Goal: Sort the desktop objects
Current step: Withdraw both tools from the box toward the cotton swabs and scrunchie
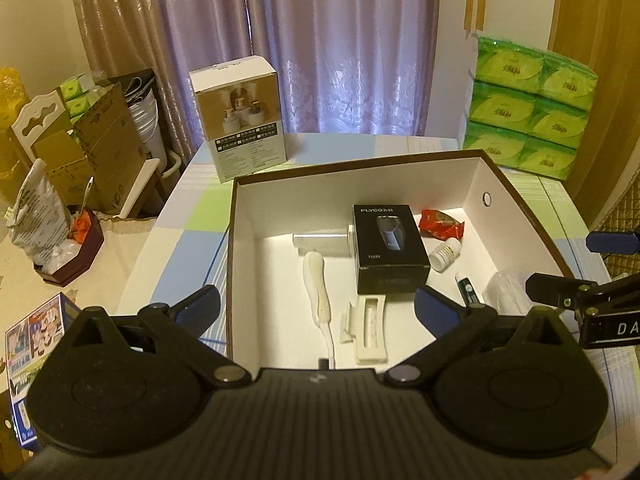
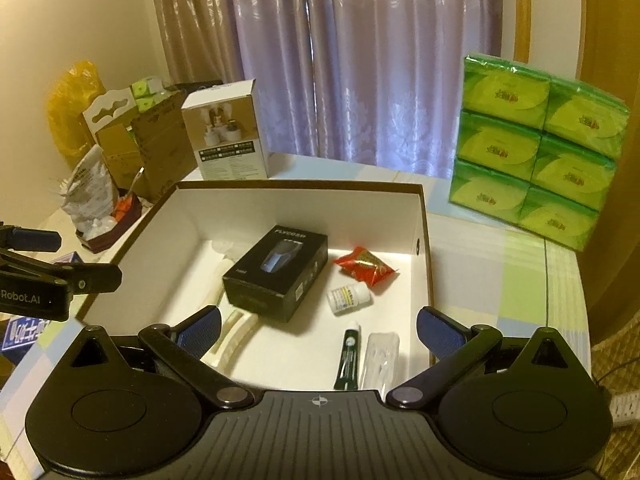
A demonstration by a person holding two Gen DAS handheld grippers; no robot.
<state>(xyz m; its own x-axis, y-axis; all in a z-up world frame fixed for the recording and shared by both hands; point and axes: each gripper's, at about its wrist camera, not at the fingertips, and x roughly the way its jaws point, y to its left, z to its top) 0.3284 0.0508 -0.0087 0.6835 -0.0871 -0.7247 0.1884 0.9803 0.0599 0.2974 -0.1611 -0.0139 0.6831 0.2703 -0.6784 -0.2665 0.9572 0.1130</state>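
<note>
Sorting looks nearly done: the shaver box (image 2: 276, 272), red packet (image 2: 366, 266), pill bottle (image 2: 348, 299) and tube (image 2: 347, 354) lie inside the shoebox (image 2: 424, 240); the left gripper (image 1: 316, 308) and right gripper (image 2: 318, 326) hover released, empty.

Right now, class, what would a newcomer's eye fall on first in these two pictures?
First the big open box in the middle of the table, white inside, with a black shaver carton at its centre and a red packet, a small white bottle and a green tube to its right. Next the bright green tissue packs stacked at the far right. Both grippers, left and right, hang open over the box.
</note>
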